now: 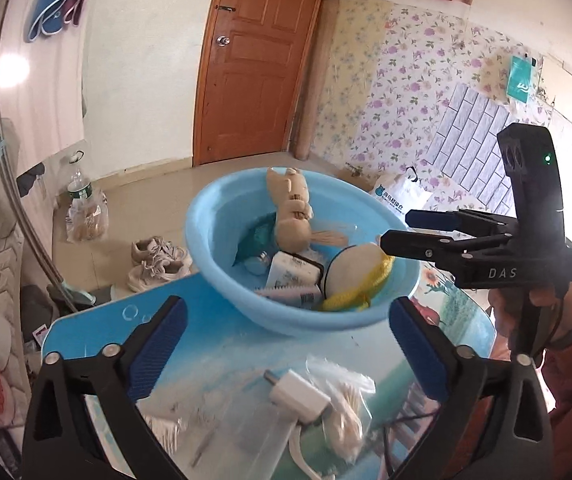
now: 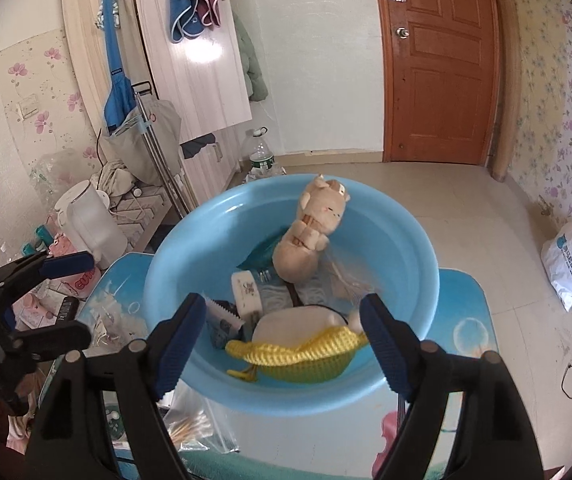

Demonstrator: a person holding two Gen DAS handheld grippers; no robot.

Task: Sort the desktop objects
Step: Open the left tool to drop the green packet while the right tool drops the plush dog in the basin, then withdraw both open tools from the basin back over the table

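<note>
Here both grippers, left gripper (image 1: 286, 344) and right gripper (image 2: 281, 344), gape empty beside the round light-blue plastic basin (image 2: 189, 372); a careless reach could tip it off the table.

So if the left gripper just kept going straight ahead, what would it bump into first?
Probably the white charger plug lying on the clear plastic bags on the table, right between the open left gripper fingers; the blue basin sits further on. Depth is uncertain.

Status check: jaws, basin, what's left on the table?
Left gripper open, empty. Right gripper open, empty over basin. White charger and plastic bag left on table.
</note>
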